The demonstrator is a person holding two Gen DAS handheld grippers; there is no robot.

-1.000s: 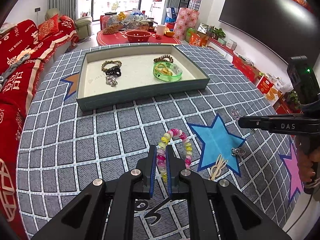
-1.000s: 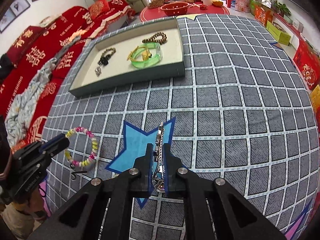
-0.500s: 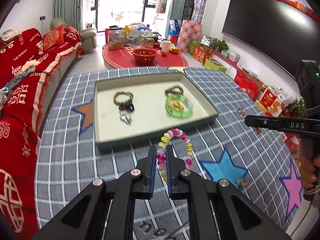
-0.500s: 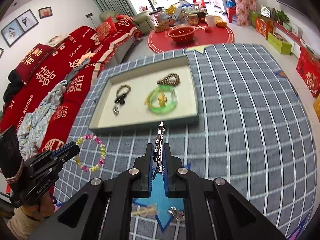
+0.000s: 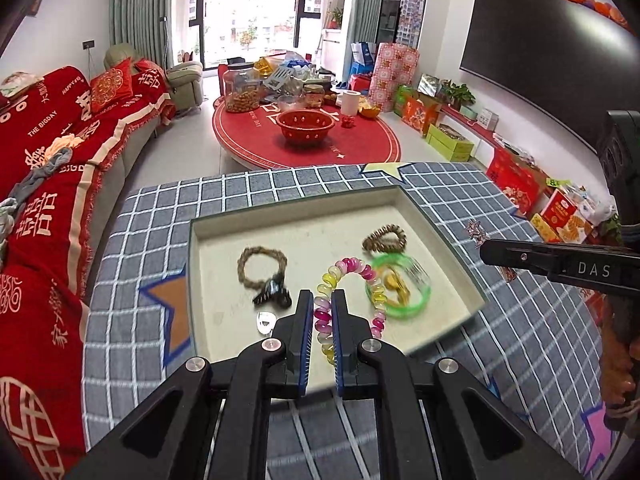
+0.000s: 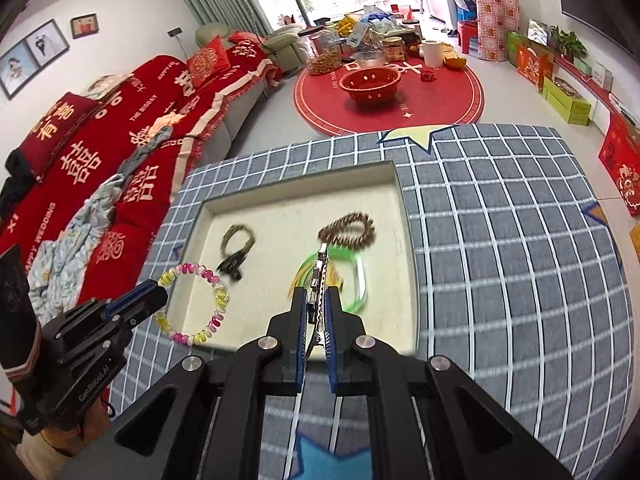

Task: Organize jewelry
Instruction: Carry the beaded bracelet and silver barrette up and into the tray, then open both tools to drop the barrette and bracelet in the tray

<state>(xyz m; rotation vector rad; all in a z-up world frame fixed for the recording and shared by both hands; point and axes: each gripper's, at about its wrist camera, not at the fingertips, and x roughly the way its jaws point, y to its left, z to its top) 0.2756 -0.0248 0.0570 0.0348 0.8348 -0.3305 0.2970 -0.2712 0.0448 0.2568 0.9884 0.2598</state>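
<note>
Both tools have lifted off the bench and come forward: the left tool [image 5: 319, 312] now carries the coil bracelet [image 5: 352, 276] over the tray [image 5: 440, 236], the right tool [image 6: 316, 312] its silver clip [image 6: 319, 276] above it too.

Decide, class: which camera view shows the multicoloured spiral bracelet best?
The right wrist view: the spiral bracelet hangs as a whole open ring from the left gripper. The left wrist view shows it edge-on, partly hidden between that gripper's fingers.

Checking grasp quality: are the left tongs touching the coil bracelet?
Touching. The left wrist view shows the left tongs shut on the coil bracelet, both blue pads pressed against its coils, the rest looping free ahead.
</note>
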